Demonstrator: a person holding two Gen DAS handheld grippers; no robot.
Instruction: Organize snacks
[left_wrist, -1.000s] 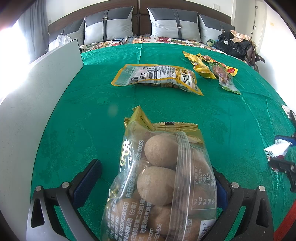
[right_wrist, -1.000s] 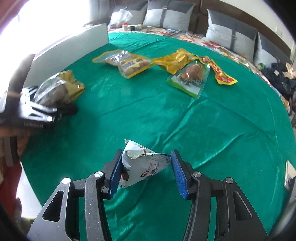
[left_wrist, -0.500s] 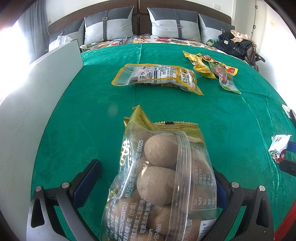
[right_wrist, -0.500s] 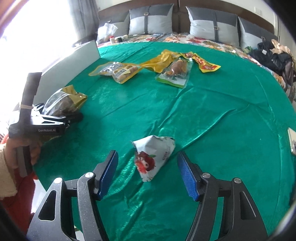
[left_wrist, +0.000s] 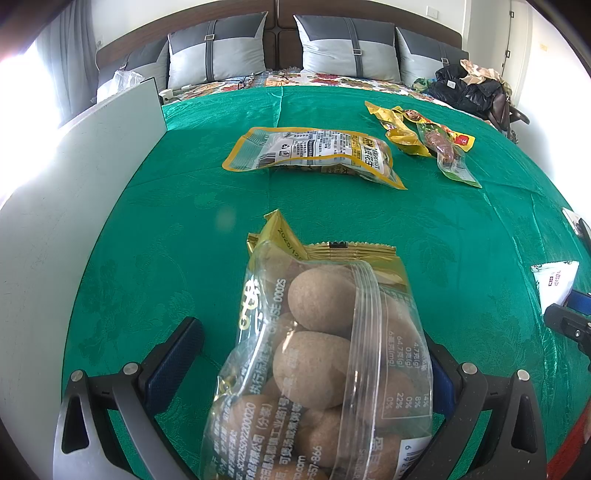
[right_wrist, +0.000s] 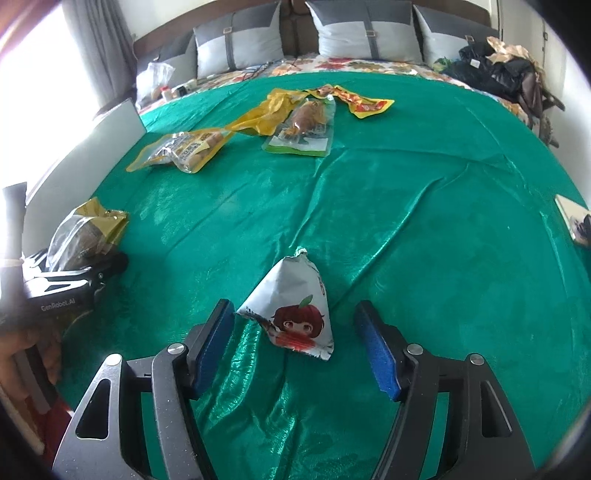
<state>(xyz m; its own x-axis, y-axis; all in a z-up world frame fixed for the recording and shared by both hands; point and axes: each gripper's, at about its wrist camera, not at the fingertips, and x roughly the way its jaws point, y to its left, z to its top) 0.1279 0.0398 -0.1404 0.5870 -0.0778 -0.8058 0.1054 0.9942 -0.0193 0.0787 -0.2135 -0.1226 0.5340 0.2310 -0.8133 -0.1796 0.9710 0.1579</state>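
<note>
Left gripper (left_wrist: 314, 365) spread wide around clear egg bag (left_wrist: 325, 365): slippery, lumpy; clamp middle. Right gripper (right_wrist: 295, 347) wide, empty, straddling light crinkly pouch (right_wrist: 295, 314).

Six snack packets (right_wrist: 295, 314), three pillows (left_wrist: 347, 48)

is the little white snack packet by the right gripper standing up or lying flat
Standing up: the white packet rises to a crimped peak on the green cloth, between the open right gripper.

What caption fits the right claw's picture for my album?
Open right claw straddling a small white cartoon snack packet lying on the green cloth.
</note>
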